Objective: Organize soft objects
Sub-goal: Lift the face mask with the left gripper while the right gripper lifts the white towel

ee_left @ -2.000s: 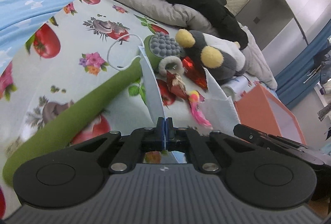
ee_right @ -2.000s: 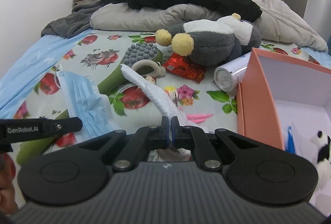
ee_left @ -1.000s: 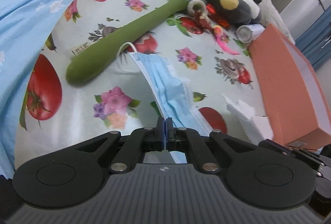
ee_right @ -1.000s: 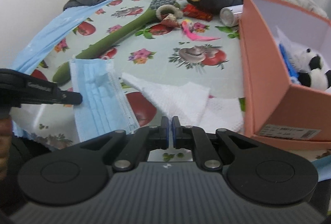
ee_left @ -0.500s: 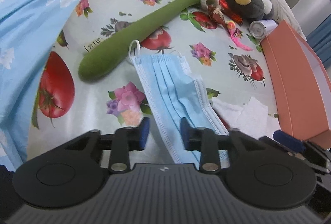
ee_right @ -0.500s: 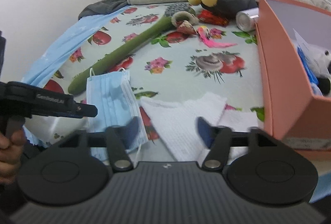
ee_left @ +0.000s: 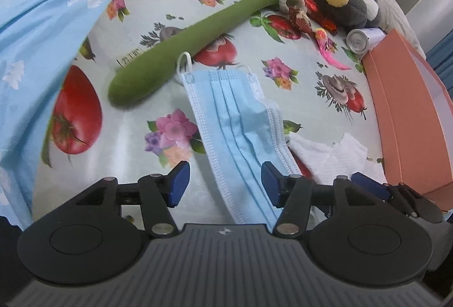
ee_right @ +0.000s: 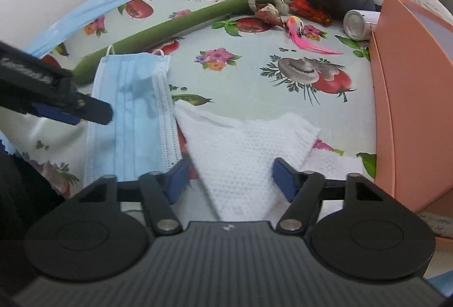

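The blue face mask [ee_left: 240, 123] lies flat on the printed sheet [ee_left: 305, 97], released since a second ago; its long axis runs away from the left gripper [ee_left: 225, 183], whose empty jaws are widening. The white cloth [ee_right: 243, 148] lies beside it, dropped too, between the right gripper's [ee_right: 230, 175] narrowing, untouching jaws.

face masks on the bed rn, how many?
1: blue face mask lying flat on the bed sheet, between the green plush stick and the white cloth. Box contents hidden.
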`<act>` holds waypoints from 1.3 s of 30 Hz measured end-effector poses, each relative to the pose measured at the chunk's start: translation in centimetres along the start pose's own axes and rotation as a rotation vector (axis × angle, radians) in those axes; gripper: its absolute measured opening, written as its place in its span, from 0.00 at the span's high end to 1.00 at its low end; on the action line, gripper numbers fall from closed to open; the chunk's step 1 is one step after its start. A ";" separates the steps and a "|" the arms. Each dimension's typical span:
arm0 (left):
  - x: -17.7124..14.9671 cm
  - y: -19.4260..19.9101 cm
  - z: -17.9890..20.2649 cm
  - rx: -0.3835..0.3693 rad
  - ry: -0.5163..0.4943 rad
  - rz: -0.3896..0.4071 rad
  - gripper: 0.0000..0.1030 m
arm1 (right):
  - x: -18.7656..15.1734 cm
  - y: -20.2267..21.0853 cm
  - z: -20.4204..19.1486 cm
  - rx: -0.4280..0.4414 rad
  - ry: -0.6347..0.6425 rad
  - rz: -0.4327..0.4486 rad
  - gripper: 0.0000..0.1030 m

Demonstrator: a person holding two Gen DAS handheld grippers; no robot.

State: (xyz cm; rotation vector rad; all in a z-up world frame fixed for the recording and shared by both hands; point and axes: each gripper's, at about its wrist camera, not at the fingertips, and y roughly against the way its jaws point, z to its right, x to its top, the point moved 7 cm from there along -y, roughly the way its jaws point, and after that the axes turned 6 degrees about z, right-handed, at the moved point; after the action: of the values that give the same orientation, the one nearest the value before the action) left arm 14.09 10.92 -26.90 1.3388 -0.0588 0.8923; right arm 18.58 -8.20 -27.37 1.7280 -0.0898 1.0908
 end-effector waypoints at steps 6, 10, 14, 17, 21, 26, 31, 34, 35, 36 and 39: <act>0.3 -0.7 1.0 0.009 0.035 0.008 0.40 | 0.1 0.2 -0.5 0.003 0.033 0.007 0.76; 0.2 -1.5 1.5 0.016 0.040 -0.002 0.40 | 0.1 0.3 -0.8 0.034 0.026 0.009 0.81; 0.0 -2.0 2.4 0.012 0.019 -0.003 0.40 | 0.0 0.4 -1.1 0.097 -0.020 0.001 0.82; 0.0 -2.4 3.4 -0.001 0.005 -0.006 0.40 | 0.0 0.5 -1.7 0.129 -0.018 -0.002 0.82; -0.4 -3.0 4.7 -0.014 -0.019 -0.009 0.40 | -0.2 0.7 -2.3 0.180 -0.038 -0.012 0.82; -0.5 -3.3 5.5 -0.011 -0.048 -0.002 0.41 | -0.8 0.9 -3.3 0.268 -0.039 -0.041 0.82; -0.3 -3.6 5.6 -0.003 -0.060 -0.005 0.41 | -1.5 1.1 -4.6 0.313 0.004 -0.061 0.82; -0.2 -3.9 6.2 0.009 -0.115 -0.014 0.41 | -1.7 1.2 -5.2 0.327 0.032 -0.063 0.82; -0.1 -4.0 6.3 0.011 -0.125 -0.015 0.41 | -1.8 1.2 -5.3 0.328 0.036 -0.064 0.82; -0.1 -4.1 6.5 0.013 -0.135 -0.019 0.41 | -1.8 1.2 -5.3 0.329 0.037 -0.064 0.82; -0.1 -4.4 7.1 0.023 -0.189 -0.022 0.41 | -1.8 1.3 -5.3 0.333 0.036 -0.063 0.82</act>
State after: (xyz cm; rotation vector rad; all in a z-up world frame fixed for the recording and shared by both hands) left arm 19.74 5.00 -28.54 1.4401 -0.1801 0.7480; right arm 13.57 -5.40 -27.46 1.9900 0.1772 1.1377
